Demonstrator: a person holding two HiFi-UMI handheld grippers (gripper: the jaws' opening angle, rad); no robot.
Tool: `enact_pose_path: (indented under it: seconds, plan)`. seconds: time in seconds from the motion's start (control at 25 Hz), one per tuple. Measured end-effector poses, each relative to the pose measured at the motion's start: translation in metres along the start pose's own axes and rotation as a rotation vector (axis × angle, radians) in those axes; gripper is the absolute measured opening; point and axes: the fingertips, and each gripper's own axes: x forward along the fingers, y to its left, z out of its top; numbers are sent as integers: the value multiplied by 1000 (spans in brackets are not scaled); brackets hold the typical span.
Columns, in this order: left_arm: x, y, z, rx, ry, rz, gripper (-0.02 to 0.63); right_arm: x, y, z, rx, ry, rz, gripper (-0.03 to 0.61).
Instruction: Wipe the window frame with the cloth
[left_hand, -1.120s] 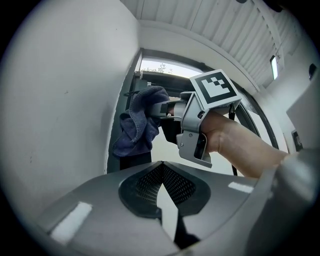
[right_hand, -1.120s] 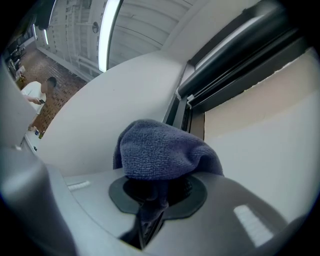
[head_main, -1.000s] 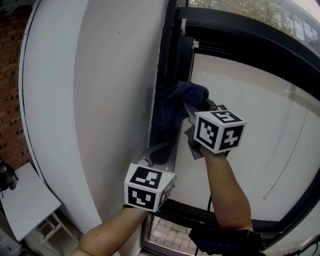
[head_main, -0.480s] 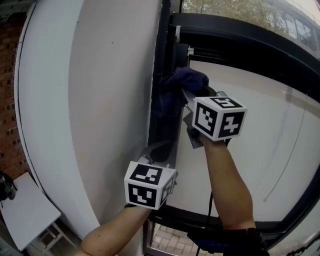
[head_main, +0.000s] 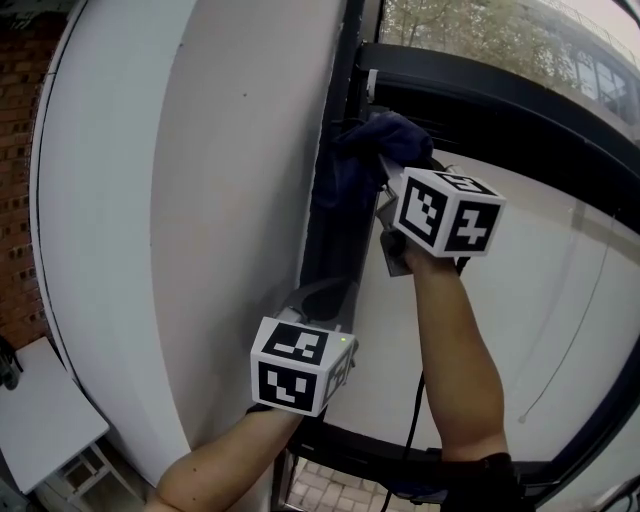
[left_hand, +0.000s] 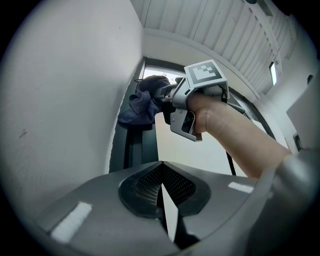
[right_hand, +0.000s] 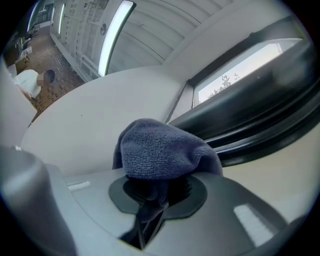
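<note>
**Wiping in progress, read from near to far.** Nearest us, the left gripper (head_main: 322, 300) hangs low beside the dark window frame (head_main: 328, 240). Its jaws are brought together on nothing, and it takes no part in the wiping.

Higher and farther off, the right gripper (head_main: 388, 170) has its jaws clamped on a dark blue cloth (head_main: 362, 150). One fold is pinched between the pads, and the rest bulges forward over them. The cloth lies against the upright member of the frame, just below the corner where that member meets the top rail (head_main: 480, 90). We cannot tell how firmly it presses.

A white wall (head_main: 190, 220) stands to the left of the frame and a pale pane (head_main: 520, 330) to its right. Trees (head_main: 470, 30) show beyond.

We judge the task to be under way at the upper end of the upright. Nothing on the frame tells wiped parts from unwiped ones, so we cannot fix the share already done. The top rail and the upright's lower stretch, beside the left gripper, may still remain.
</note>
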Motion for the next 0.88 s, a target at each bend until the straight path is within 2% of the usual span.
enact_pose_path:
  seconds: [0.44,0.6,0.88]
  plan:
    - [15,5,15,-47,-19,0,-6,20,-14,29,15,16,-140,51]
    - [9,7,19,-48,-28,5,-6,22,-12,32,27,3,-137,51]
    - [-1,7,11,-10,-25,23,-6,0,5,27,45,-53,-72,51]
